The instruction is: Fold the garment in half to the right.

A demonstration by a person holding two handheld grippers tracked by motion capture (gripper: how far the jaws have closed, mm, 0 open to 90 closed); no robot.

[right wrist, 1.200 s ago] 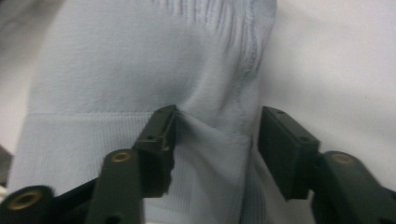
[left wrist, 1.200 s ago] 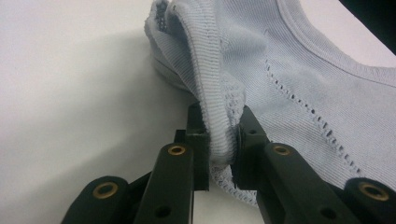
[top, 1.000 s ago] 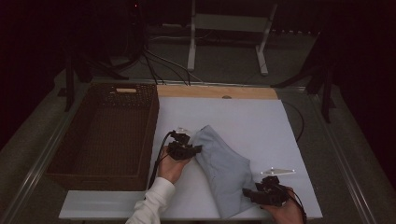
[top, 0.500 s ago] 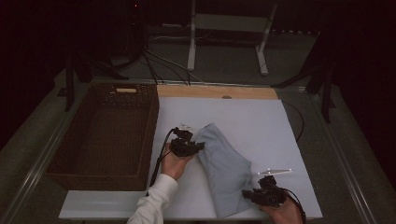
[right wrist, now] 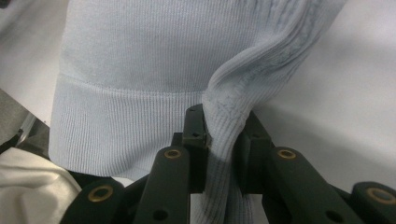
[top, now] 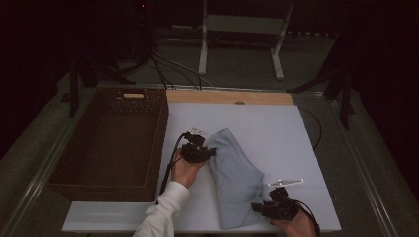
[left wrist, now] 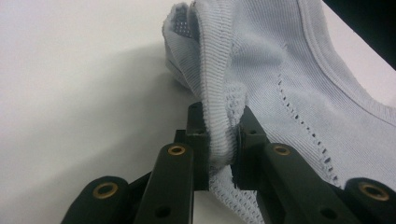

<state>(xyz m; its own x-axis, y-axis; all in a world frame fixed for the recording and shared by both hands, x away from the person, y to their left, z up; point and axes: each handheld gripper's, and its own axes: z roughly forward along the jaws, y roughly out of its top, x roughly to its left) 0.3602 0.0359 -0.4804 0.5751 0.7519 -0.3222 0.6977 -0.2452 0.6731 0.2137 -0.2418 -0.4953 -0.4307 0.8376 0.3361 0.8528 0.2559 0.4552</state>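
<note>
A pale blue knitted garment [top: 237, 173] lies folded lengthwise on the white board [top: 281, 133]. My left gripper [top: 210, 152] is at its upper left end, shut on a ribbed, pierced edge of the garment [left wrist: 303, 70], which is bunched between the pads [left wrist: 219, 140]. My right gripper [top: 257, 207] is at the lower right end near the board's front edge. Its jaws have just been closing and now pinch a fold of the ribbed hem [right wrist: 222, 135], while the rest of the garment [right wrist: 154, 56] lies flat beyond.
A dark wicker basket [top: 113, 95] stands to the left of the board. A wooden strip [top: 227, 97] runs along the board's far edge. Cables and a white stand [top: 242, 29] lie beyond the table. A white sleeve [top: 163, 212] comes in at the bottom.
The right gripper has moved slightly left onto the garment's lower hem and shut on it. The left gripper has kept still with its grip.
</note>
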